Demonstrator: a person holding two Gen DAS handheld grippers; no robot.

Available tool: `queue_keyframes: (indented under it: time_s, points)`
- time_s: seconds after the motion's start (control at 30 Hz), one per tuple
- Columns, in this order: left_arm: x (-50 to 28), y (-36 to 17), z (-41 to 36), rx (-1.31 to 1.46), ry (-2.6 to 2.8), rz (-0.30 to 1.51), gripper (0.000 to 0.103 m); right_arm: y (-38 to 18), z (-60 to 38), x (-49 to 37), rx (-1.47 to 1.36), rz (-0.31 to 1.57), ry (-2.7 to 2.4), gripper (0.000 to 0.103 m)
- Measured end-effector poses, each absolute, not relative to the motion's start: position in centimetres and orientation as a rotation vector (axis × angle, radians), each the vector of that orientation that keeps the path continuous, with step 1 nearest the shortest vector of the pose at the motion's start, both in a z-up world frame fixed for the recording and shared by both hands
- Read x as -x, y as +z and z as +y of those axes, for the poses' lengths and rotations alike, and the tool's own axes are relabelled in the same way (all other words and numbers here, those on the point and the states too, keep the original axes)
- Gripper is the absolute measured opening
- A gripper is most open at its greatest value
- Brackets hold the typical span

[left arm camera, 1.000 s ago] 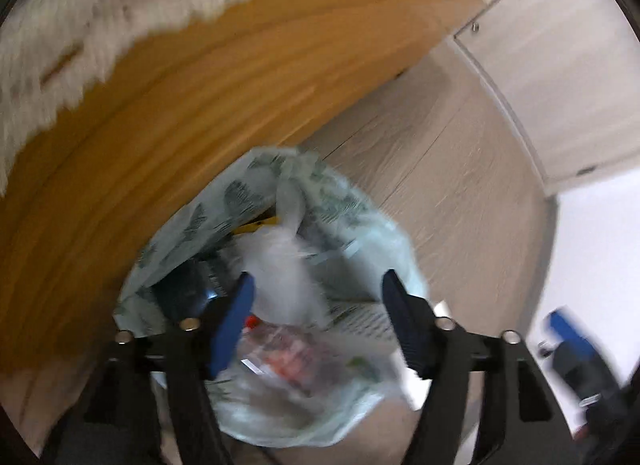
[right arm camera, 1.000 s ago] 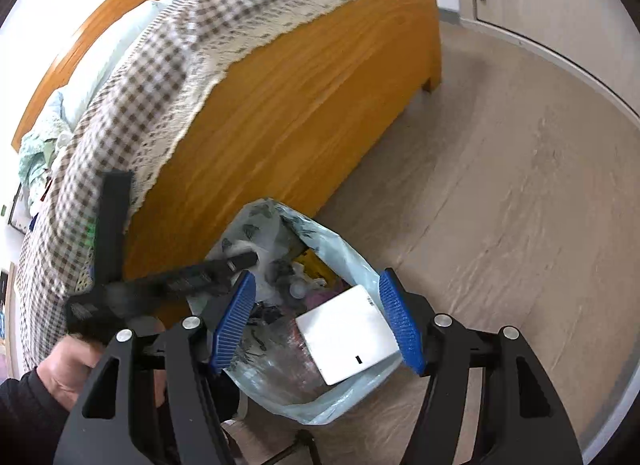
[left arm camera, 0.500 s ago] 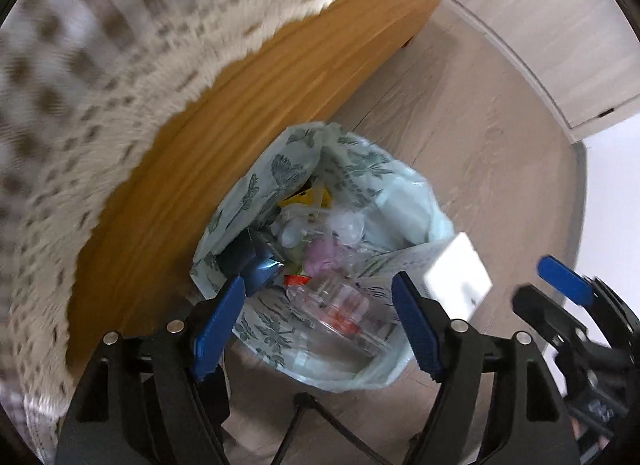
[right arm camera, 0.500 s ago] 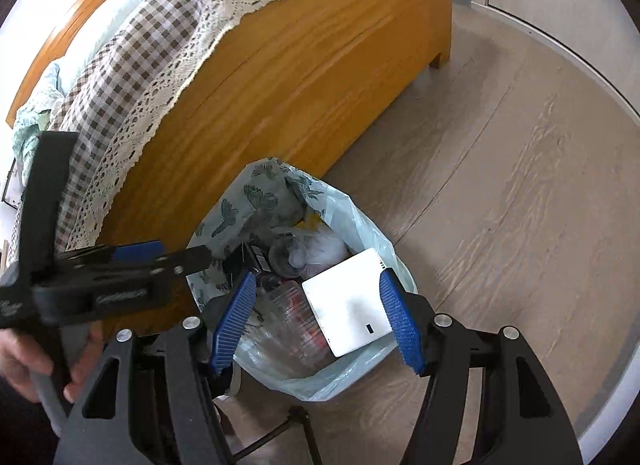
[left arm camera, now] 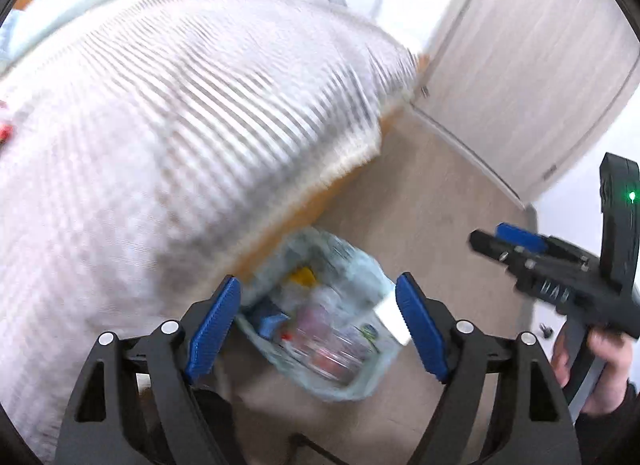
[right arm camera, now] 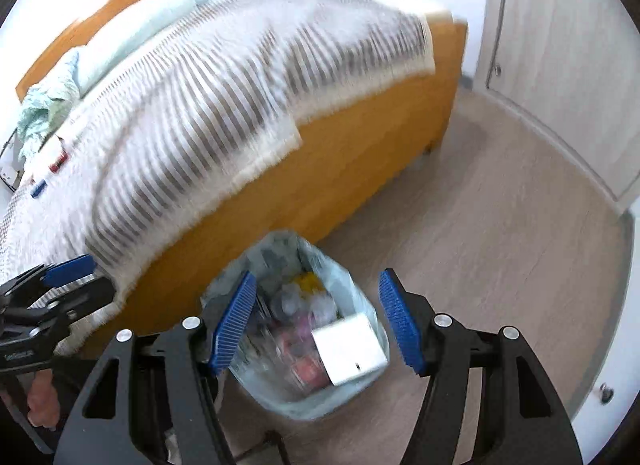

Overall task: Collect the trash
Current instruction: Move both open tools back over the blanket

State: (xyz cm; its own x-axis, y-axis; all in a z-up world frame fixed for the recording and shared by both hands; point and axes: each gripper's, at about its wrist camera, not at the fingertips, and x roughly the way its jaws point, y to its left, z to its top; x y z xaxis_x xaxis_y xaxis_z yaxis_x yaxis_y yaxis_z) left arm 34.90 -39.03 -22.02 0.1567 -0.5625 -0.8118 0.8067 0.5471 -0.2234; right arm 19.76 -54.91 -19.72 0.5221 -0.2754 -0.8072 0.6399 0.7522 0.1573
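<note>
A pale green patterned trash bag [left arm camera: 352,265] [right arm camera: 344,285] stands open on the floor against the wooden bed side, full of wrappers, plastic and a white box [right arm camera: 348,349]. My left gripper [left arm camera: 320,325] is open and empty, well above the bag. My right gripper [right arm camera: 316,325] is open and empty above the bag too. The right gripper also shows in the left wrist view [left arm camera: 520,245], and the left gripper in the right wrist view [right arm camera: 60,277]. Small red and blue items [right arm camera: 48,173] lie on the bed at the far left.
The bed [right arm camera: 340,169] with a checked cover [right arm camera: 200,105] and pillow [right arm camera: 132,29] fills the left. Wooden floor [right arm camera: 500,245] lies to the right, with wardrobe doors [right arm camera: 560,65] behind. A dark cable [right arm camera: 272,445] lies on the floor near the bag.
Both grippers have risen and pulled back from the bag, so the bed top has come into view. Both stay open and empty.
</note>
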Motion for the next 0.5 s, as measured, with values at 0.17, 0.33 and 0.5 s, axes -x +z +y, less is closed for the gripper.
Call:
queue_keyframes:
  time_s: [0.17,0.33,0.5]
  points:
    - [-38.8,-16.5,-32.1,-0.188,-0.903,0.859,0.082,-14.1,-51.3,-24.4,-0.341,0.732,-0.487,0.066]
    - [-43.4,-13.3,-25.4,-0.136,-0.756,0.682,0.088,-10.6,-46.1,-30.3,-0.23,0.638,-0.373,0.066]
    - [-50.6,-14.1,-18.9,-0.01,-0.592,0.625,0.094,-9.5,-41.6,-35.7,-0.201,0.571,-0.289,0.073]
